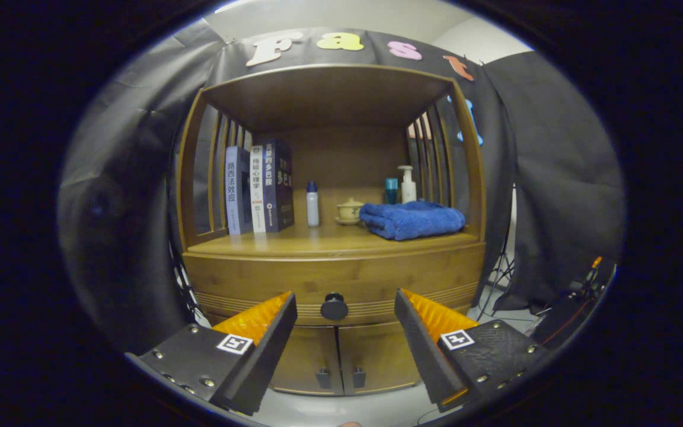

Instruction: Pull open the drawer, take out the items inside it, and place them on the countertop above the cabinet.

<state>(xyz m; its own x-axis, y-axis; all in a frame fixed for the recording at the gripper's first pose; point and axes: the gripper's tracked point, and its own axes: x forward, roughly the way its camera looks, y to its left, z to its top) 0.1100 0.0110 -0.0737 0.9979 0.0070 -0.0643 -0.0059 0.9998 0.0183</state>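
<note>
The jaws point(345, 308) stand wide apart, clamped on nothing, aimed level at the drawer knob point(334, 306) just ahead between them, likely lining up a pull. The drawer point(335, 276) is closed; beyond and above lies the worktop point(294, 240) with a blue towel point(411, 219).

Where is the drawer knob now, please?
In the gripper view, the drawer knob sits centred on the closed drawer front, beyond the open gripper, above the two cabinet doors.
</note>
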